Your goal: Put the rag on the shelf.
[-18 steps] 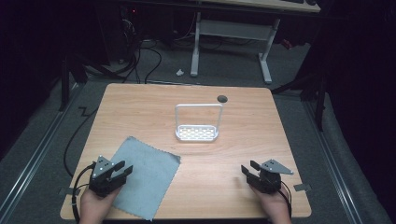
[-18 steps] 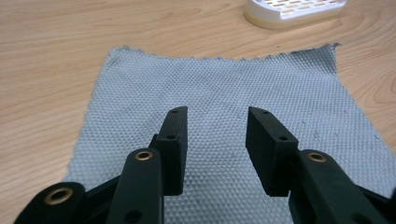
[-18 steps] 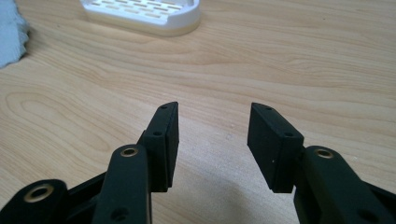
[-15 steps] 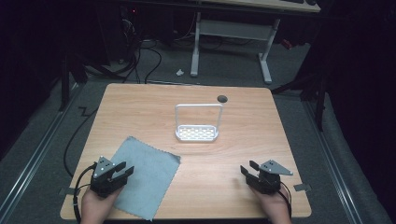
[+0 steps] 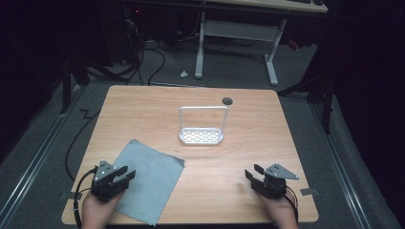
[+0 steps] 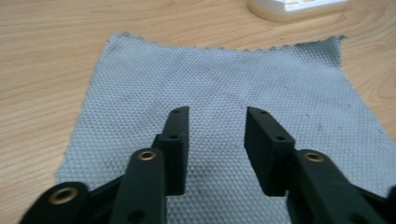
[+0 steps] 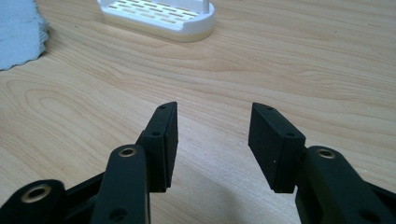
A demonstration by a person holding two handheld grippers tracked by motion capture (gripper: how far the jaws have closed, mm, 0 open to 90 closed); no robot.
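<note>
A grey-blue woven cloth point(image 5: 148, 179) lies flat on the wooden table point(image 5: 143, 114) at the front left. My left gripper point(image 5: 125, 173) hovers over the cloth's near-left part, open, with nothing between its fingers; in the left gripper view the cloth point(image 6: 219, 84) spreads out under the open left gripper point(image 6: 217, 114). My right gripper point(image 5: 252, 171) rests open at the front right above bare wood, and the right gripper view shows the right gripper point(image 7: 215, 109) holding nothing. A small white slotted rack point(image 5: 201, 136) with a wire hoop stands at mid table.
A round dark grommet hole point(image 5: 227, 100) sits near the table's far edge. The white rack point(image 7: 159, 16) and a cloth corner point(image 7: 18, 32) appear ahead of the right gripper. Cables and a desk frame point(image 5: 239, 38) stand on the floor beyond the table.
</note>
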